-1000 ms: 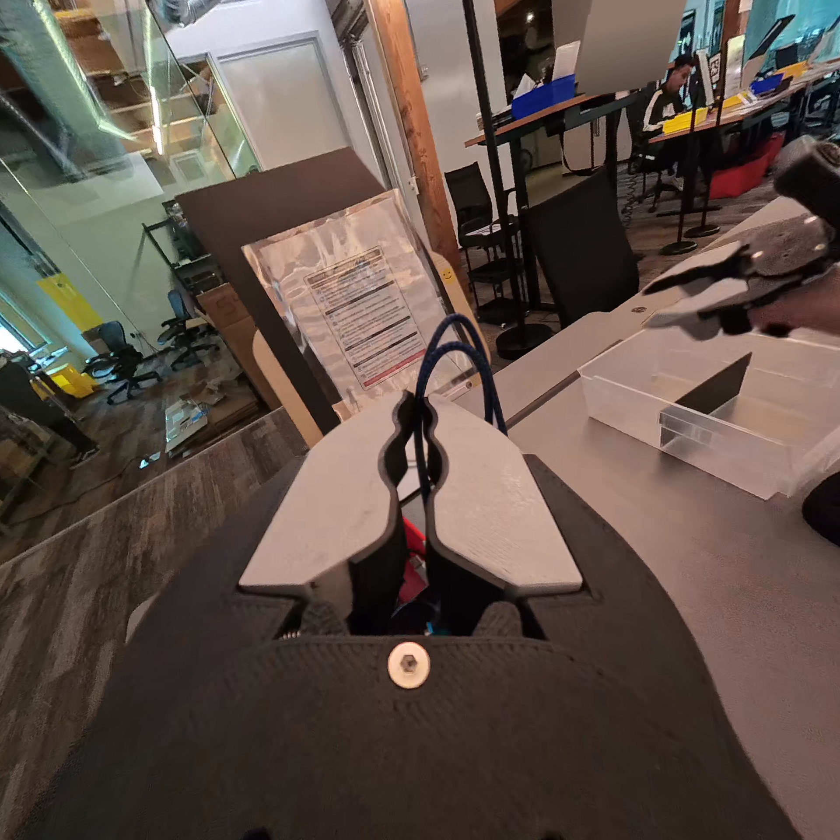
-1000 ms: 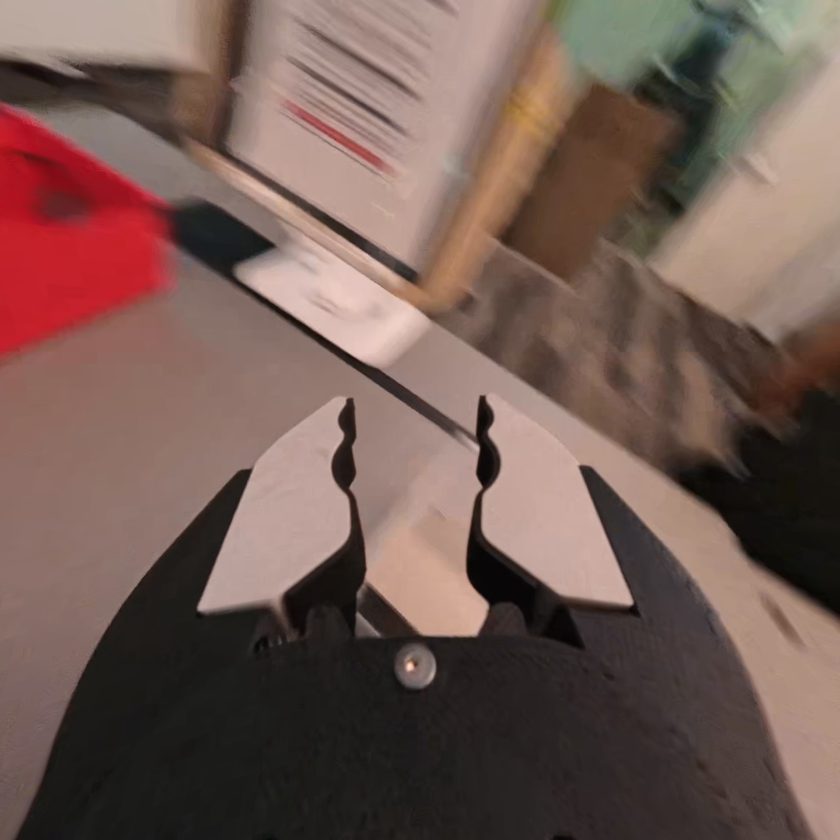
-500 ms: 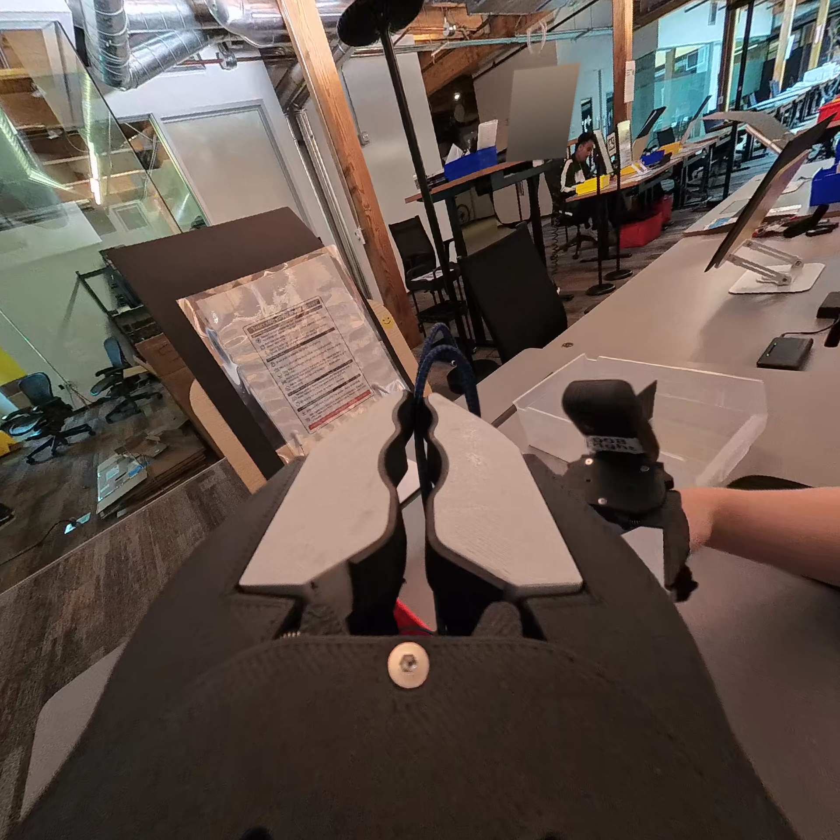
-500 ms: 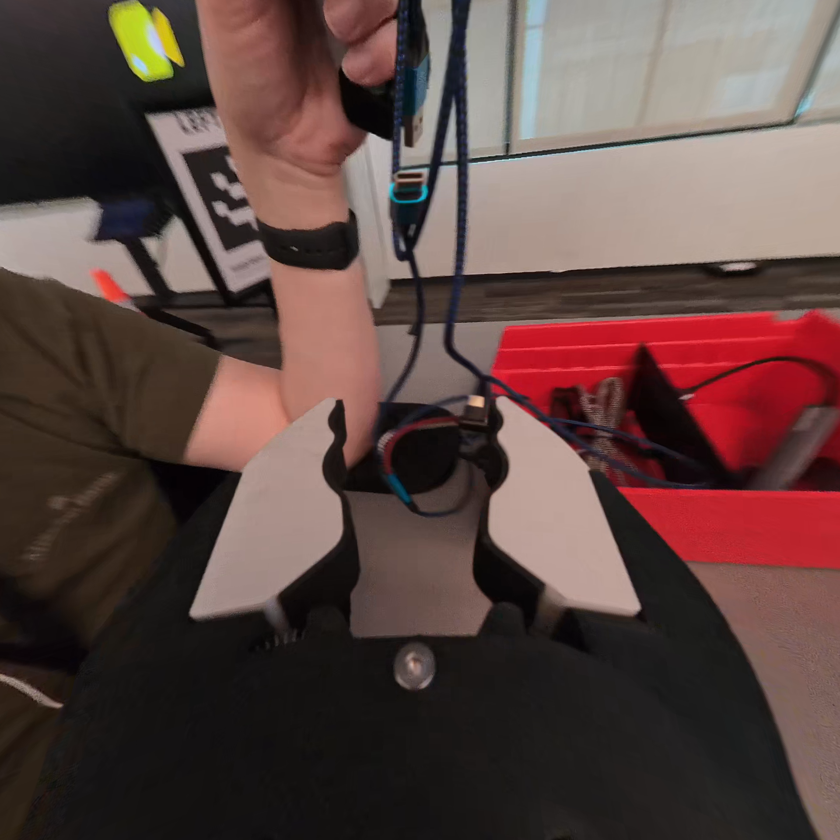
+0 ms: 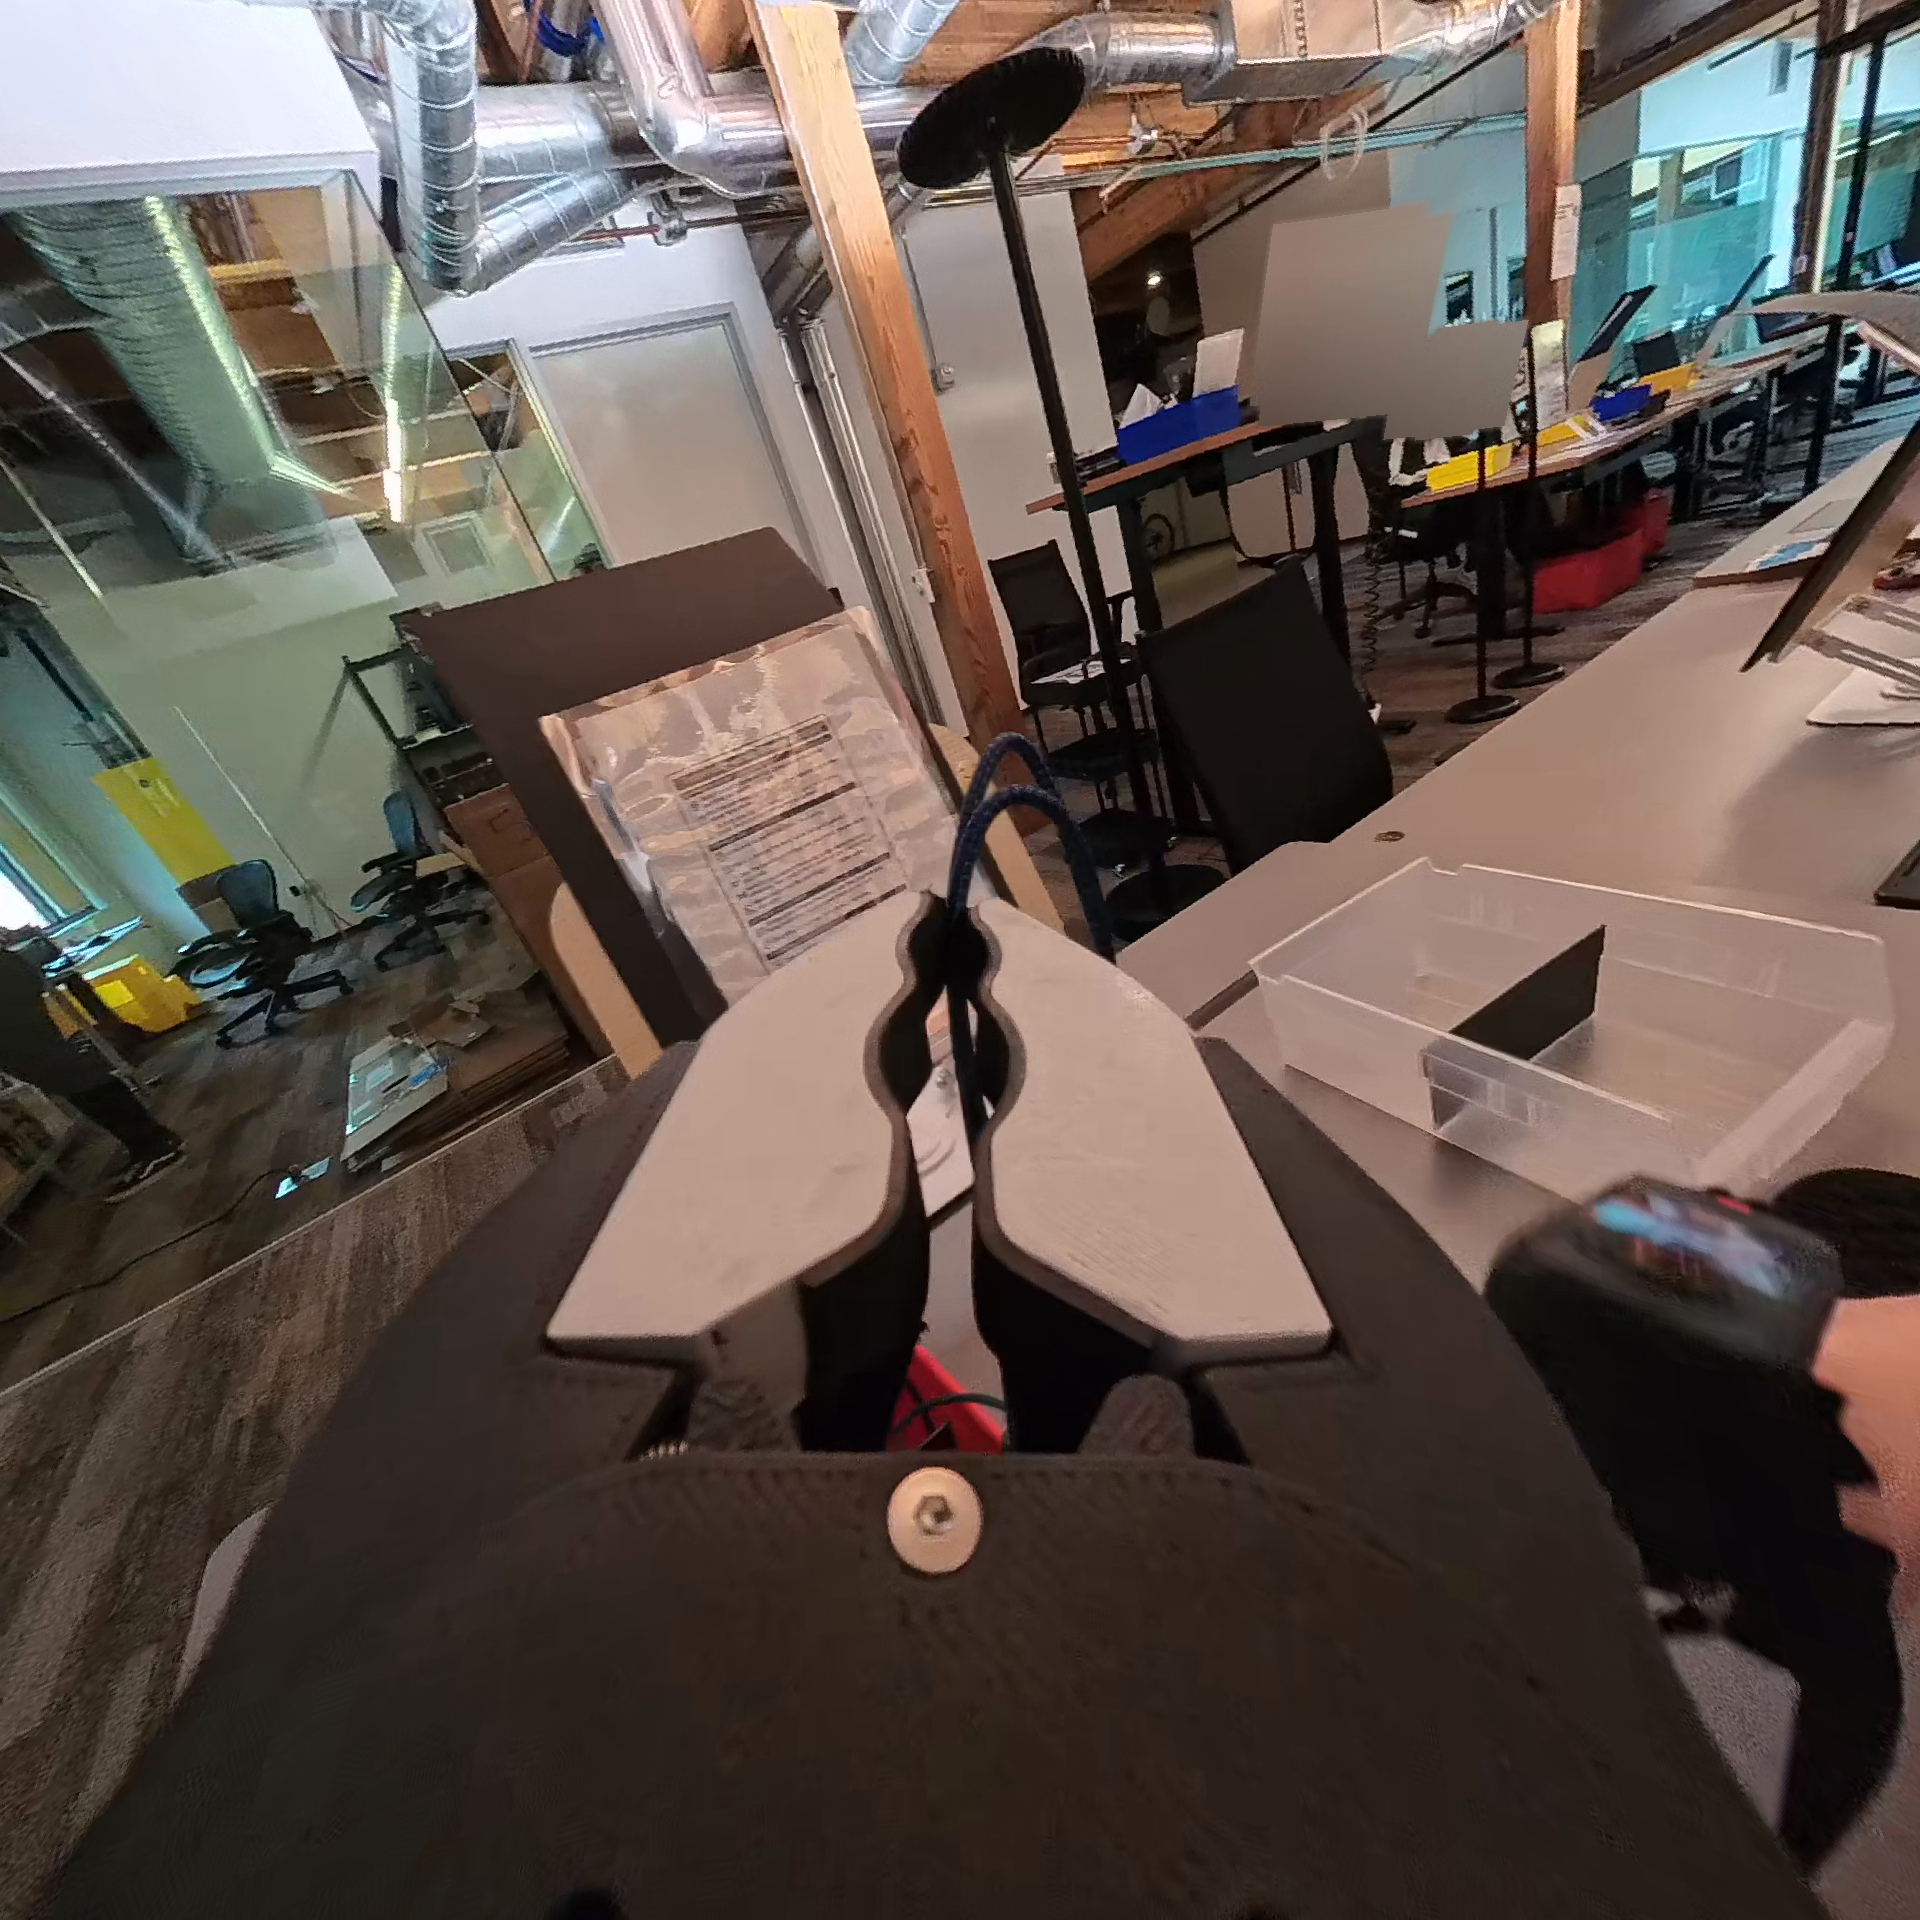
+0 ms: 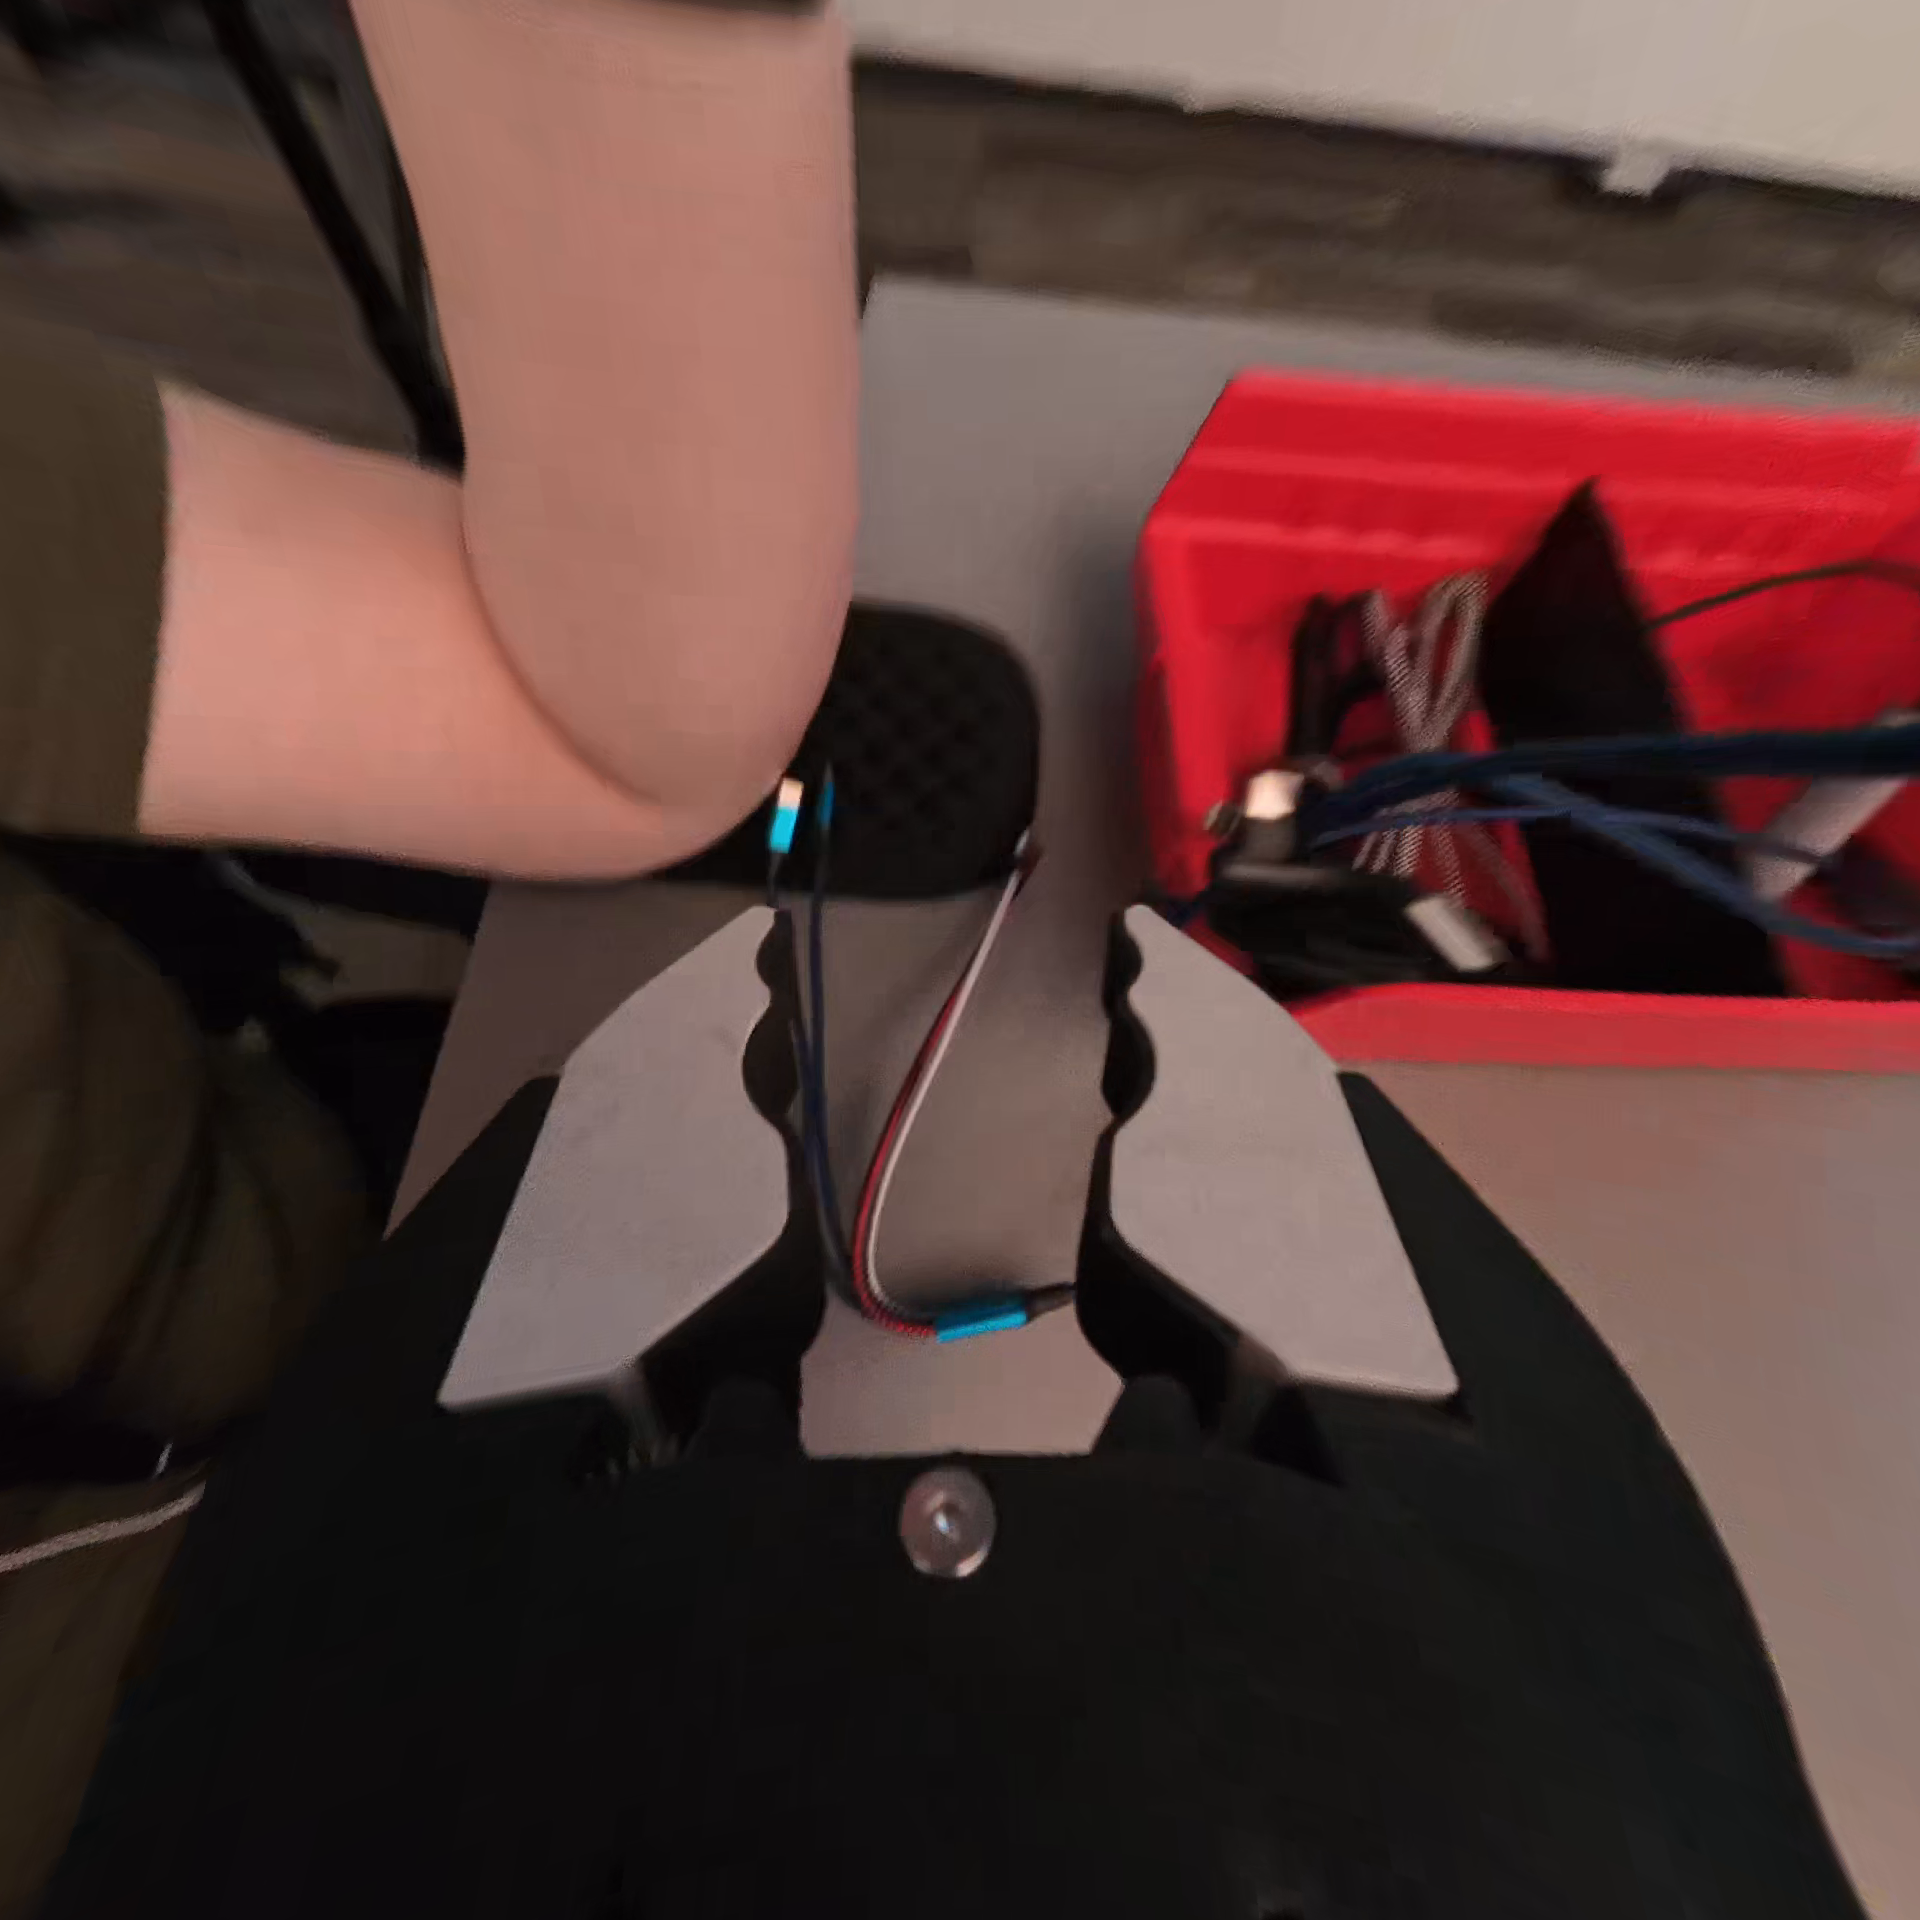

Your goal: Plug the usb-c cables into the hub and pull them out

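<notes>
Jaws of the left gripper (image 5: 954, 940) pinch the limp blue cable (image 5: 1000, 805); right gripper (image 6: 940, 930) gapes empty over a striped cable (image 6: 914, 1205), beside the red bin (image 6: 1351, 499). Grab the stiff plug (image 6: 977, 1325), not the cord.

We see a clear plastic bin (image 5: 1704, 1039) with a black divider (image 5: 1527, 1000) on the grey table (image 5: 1621, 790). Beyond its edge we note a black office chair (image 5: 1262, 727) and a slanting wooden post (image 5: 883, 416).
</notes>
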